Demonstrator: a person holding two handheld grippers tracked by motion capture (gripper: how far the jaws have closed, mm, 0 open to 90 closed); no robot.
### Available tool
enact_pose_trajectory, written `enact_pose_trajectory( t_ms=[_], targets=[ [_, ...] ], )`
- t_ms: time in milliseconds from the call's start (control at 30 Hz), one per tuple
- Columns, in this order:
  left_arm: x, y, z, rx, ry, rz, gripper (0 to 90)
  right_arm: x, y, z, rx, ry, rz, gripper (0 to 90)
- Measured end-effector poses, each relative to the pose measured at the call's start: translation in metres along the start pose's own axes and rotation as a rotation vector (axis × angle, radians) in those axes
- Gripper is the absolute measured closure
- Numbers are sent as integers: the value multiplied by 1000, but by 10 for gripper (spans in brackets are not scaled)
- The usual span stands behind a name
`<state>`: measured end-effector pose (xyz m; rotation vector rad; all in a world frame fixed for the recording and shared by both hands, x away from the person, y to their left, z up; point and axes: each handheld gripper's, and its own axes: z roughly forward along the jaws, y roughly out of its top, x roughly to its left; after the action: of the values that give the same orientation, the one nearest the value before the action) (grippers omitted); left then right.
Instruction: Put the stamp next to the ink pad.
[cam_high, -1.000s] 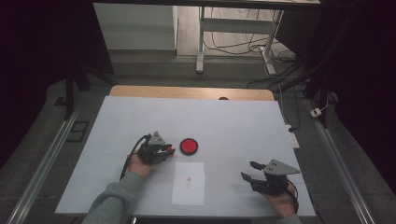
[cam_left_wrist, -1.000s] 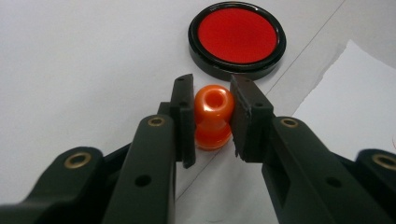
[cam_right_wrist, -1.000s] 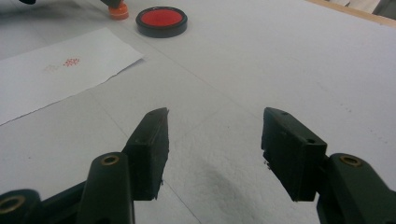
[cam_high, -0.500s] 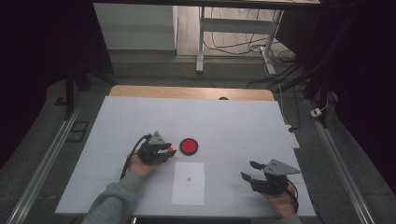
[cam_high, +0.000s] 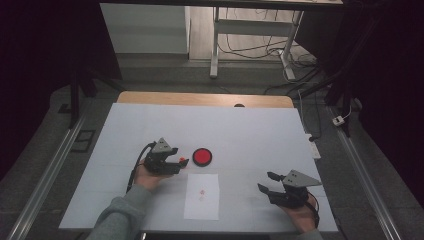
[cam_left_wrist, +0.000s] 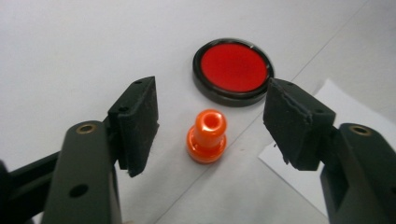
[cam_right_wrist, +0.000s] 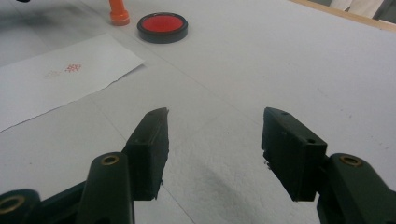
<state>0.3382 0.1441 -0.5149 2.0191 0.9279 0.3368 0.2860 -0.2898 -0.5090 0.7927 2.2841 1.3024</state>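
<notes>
A: In the high view, what lies on the counter (cam_high: 240, 125)?
B: A round red ink pad (cam_high: 202, 156) near the middle, and a sheet of paper (cam_high: 202, 196) just nearer, with small red marks on it. The left gripper (cam_high: 175, 166) is left of the pad, and a small orange stamp (cam_high: 183, 160) stands at its tips. The right gripper (cam_high: 266, 183) rests at the near right, well apart.
A: And in the left gripper view?
B: The fingers (cam_left_wrist: 135, 123) are spread, with the stamp upright between them and not touched. The pad is just behind it. I judge the stamp stands there so it is close to pad and paper.
A: The right gripper view?
B: Its fingers (cam_right_wrist: 152, 147) are open and hold nothing; it seems only to wait. Pad, stamp and paper are far at the left.
</notes>
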Motion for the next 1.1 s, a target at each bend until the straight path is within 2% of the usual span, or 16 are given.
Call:
enact_pose_trajectory(
  t_ms=[200,500,667,767,1033,1100],
  targets=[
    [-6,2,-9,-4,-24,-1,329,-2,1,0,-9,12,7,412],
    [-19,0,-32,-29,-49,26,323,-4,0,-1,-14,22,2,409],
    [-25,-11,-46,-33,-54,33,321,-3,1,-3,-14,10,-5,408],
    [-28,-19,-53,-34,-43,31,318,-2,2,-5,-17,13,-7,407],
    [-27,-43,-72,-33,-23,9,315,-1,1,-7,-10,-5,-22,405],
    [-25,-50,-78,-34,-14,1,315,0,1,-7,-5,3,-24,404]
  ],
)
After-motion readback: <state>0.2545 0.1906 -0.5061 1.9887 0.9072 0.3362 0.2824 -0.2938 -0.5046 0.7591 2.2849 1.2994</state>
